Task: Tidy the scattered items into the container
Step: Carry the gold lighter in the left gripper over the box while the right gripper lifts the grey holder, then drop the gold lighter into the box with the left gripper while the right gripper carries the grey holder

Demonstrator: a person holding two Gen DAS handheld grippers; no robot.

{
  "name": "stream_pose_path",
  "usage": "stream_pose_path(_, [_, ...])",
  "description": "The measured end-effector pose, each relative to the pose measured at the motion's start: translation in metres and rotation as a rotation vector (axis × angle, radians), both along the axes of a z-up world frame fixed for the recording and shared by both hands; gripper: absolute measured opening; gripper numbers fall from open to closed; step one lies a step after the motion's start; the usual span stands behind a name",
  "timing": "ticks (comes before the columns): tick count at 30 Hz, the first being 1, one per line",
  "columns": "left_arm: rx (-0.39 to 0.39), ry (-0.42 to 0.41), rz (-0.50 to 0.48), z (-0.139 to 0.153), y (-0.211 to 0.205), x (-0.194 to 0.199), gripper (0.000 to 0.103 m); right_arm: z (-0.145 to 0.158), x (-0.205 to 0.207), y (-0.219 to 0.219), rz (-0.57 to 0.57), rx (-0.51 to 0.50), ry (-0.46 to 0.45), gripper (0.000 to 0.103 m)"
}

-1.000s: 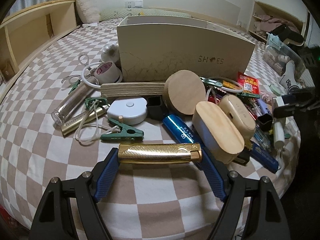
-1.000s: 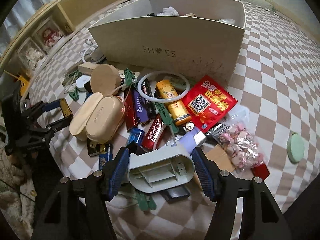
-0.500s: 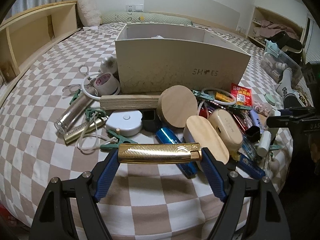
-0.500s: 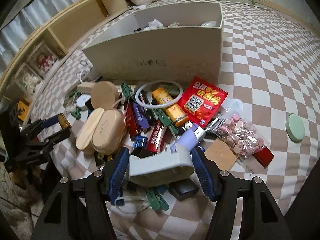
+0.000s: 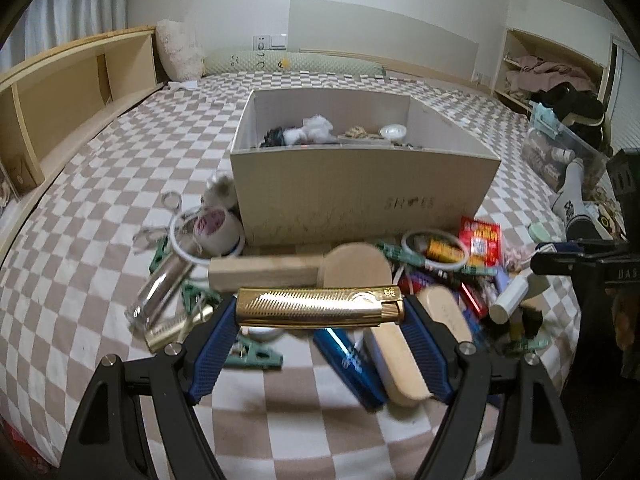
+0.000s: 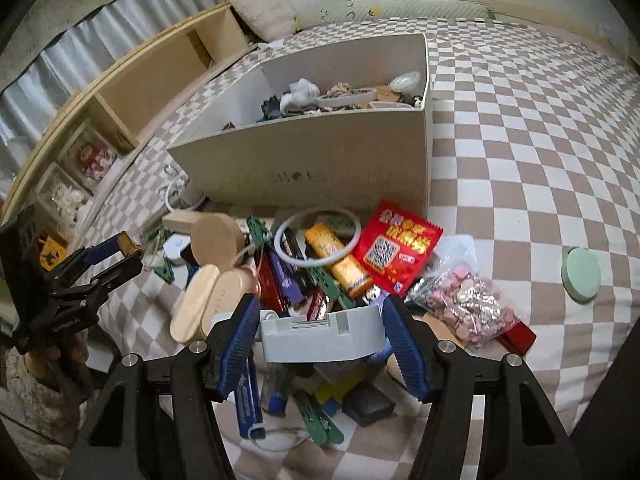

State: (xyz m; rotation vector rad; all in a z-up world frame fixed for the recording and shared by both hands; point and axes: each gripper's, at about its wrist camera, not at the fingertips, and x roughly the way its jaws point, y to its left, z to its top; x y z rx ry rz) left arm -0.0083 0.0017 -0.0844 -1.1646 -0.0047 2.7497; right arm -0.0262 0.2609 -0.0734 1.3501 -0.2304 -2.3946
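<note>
Raised since a second ago: gold lighter (image 5: 320, 306) clamped crosswise in left gripper (image 5: 320, 312), above clutter in front of beige box (image 5: 360, 188). Grey plastic holder (image 6: 322, 334) gripped by right gripper (image 6: 320, 336), also lifted, rolled, before box. Red packet (image 6: 396, 246) lying just before box.
</note>
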Motion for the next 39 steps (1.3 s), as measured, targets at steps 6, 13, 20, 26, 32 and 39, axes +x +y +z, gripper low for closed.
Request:
stream_pose_path(6, [0.004, 0.035, -0.015, 0.014, 0.006, -0.018, 0.081, 0.009, -0.009, 0.001, -0.022, -0.032, 0.018, 0.064])
stream_pose_path(13, [0.002, 0.075, -0.026, 0.026, 0.010, -0.037, 0.081, 0.019, -0.024, -0.004, -0.022, -0.042, 0.045, 0.064])
stream_pose_path(20, [0.006, 0.109, -0.022, 0.037, 0.009, -0.056, 0.081, 0.037, -0.038, -0.004, -0.033, -0.038, 0.100, 0.064])
stream_pose_path(26, [0.018, 0.135, -0.015, 0.049, 0.007, -0.076, 0.081, 0.055, -0.050, -0.003, -0.037, -0.038, 0.144, 0.064])
stream_pose_path(32, [0.032, 0.139, -0.024, 0.055, 0.006, -0.098, 0.081, 0.071, -0.066, -0.004, -0.033, -0.047, 0.186, 0.051])
stream_pose_path(39, [0.031, 0.128, -0.020, 0.053, 0.009, -0.130, 0.081, 0.070, -0.081, -0.009, -0.021, -0.036, 0.183, 0.049])
